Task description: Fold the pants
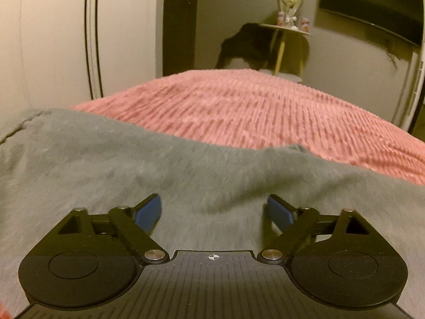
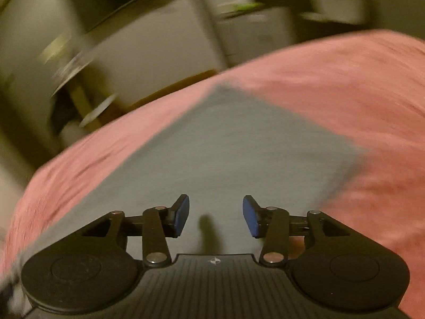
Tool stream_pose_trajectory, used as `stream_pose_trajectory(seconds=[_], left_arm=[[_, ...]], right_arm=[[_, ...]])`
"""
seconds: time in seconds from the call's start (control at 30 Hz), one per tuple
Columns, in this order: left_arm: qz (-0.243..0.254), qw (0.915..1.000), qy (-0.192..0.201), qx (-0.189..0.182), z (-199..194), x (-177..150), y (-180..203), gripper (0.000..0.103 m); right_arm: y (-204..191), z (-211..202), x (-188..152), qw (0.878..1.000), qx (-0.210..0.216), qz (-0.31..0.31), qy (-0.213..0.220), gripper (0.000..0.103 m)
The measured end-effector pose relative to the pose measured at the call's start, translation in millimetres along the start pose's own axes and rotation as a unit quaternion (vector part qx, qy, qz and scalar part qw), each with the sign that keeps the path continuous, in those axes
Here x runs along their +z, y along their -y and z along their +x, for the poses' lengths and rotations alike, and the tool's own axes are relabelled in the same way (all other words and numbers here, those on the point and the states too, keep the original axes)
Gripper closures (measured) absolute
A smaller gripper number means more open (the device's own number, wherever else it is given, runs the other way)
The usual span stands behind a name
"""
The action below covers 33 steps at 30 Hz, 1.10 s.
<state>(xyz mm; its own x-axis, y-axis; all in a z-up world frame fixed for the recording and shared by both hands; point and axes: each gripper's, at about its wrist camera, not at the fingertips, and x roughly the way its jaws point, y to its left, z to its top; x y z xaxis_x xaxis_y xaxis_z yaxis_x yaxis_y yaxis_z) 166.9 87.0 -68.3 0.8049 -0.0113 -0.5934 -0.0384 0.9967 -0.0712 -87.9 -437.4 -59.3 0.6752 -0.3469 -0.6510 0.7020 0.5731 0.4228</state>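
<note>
The pink ribbed bedspread covers the bed and fills the middle ground of both views; the grey pants lie spread flat on it, occupying the near half of the left wrist view, with a stitched seam at the far left edge; in the right wrist view the pants taper to a corner toward the far side of the bedspread, though that view is motion-blurred. Beyond the bed stands a small round side table carrying small items. The left gripper sits low over the grey fabric, jaws spread wide, holding nothing; the right gripper is likewise parted above the pants, nothing between its blue pads.
</note>
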Motion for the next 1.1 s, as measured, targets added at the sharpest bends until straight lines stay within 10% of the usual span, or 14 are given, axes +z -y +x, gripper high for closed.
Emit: stream_pose_trajectory(seconds=[0.13,0.37,0.47,0.57,0.83,1.1], left_arm=[[-0.044,0.9965,-0.035,-0.061,-23.3,-7.6,6.3,0.007],[-0.035,0.9964,-0.061,-0.046,-47.1,-22.1,18.4,0.007],[-0.014,0.9977,-0.056,-0.035,-57.1,-26.8,23.6,0.007],[-0.006,0.9980,-0.058,-0.025,-61.4,-29.3,30.4,0.007],[-0.004,0.9974,-0.066,-0.030,-71.9,-40.0,35.9,0.006],[-0.019,0.9971,-0.059,-0.044,-73.7,-40.2,28.8,0.006]], right_arm=[[62.4,-1.1,8.4,0.997,0.001,0.080,-0.006,0.047],[91.5,34.5,19.8,0.987,0.059,0.146,0.005,0.048],[89.4,45.2,22.6,0.988,0.089,0.128,0.000,0.053],[84.2,51.4,24.9,0.990,0.096,0.107,-0.010,0.094],[84.8,50.5,24.2,0.986,0.100,0.130,-0.009,0.078],[2.7,12.2,46.8,0.997,0.050,-0.005,0.063,0.094]])
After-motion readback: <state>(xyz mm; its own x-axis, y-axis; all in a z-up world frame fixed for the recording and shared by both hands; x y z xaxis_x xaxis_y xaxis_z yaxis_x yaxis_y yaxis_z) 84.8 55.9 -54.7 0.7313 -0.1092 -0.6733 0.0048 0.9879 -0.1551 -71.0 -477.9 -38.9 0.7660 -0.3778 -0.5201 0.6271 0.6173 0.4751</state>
